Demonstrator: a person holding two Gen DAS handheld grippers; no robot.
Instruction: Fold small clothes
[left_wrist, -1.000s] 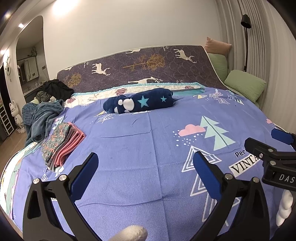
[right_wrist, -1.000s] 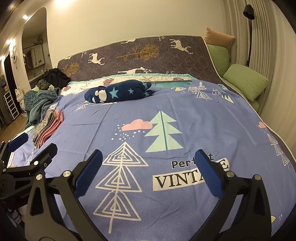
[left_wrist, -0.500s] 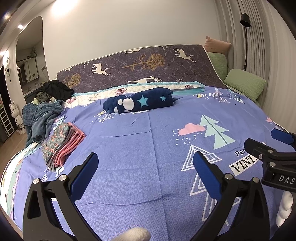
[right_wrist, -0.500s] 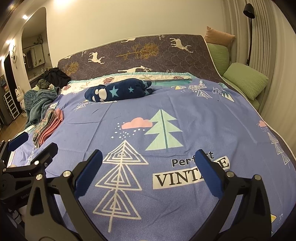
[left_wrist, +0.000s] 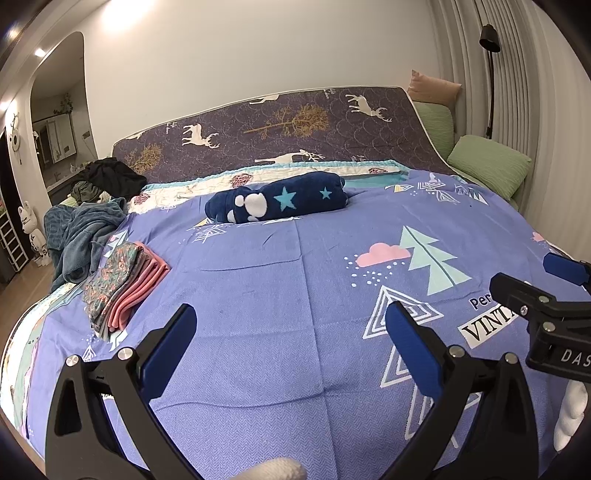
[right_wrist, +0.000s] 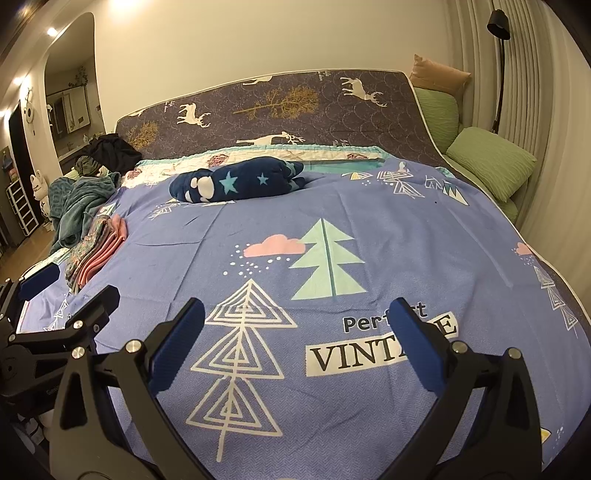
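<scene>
Bedspread (left_wrist: 295, 295) in lilac-blue, printed with trees and triangles, fills the left wrist view beneath the left gripper (left_wrist: 291, 328), whose blue-padded fingers (left_wrist: 168, 345) are spread wide with nothing between them. Ahead and to the left of that gripper lies a stack of folded clothes (left_wrist: 122, 284), a floral piece on top of pink ones, near the bed's left edge. Beyond the stack sits a rumpled teal garment (left_wrist: 79, 236), and farther back a dark heap of clothing (left_wrist: 110, 177). Straight ahead, well apart from the gripper, a navy star-patterned bundle (left_wrist: 277, 201) rests close to the deer-printed headboard (left_wrist: 288, 125). To the right of the left gripper, the right gripper (left_wrist: 546, 291) shows from the side, low over the bedspread

In the right wrist view, the right gripper (right_wrist: 295, 334) hovers above the "VINTAGE" lettering (right_wrist: 369, 350), its fingers (right_wrist: 415, 343) parted wide and empty. The left gripper (right_wrist: 70, 291) appears at its left, fingers apart. The folded stack (right_wrist: 96, 251) lies ahead and left of the right gripper, with the navy bundle (right_wrist: 240, 179) farther ahead. Green pillows (right_wrist: 491, 162) lean at the far right beside a black floor lamp (right_wrist: 498, 66)
</scene>
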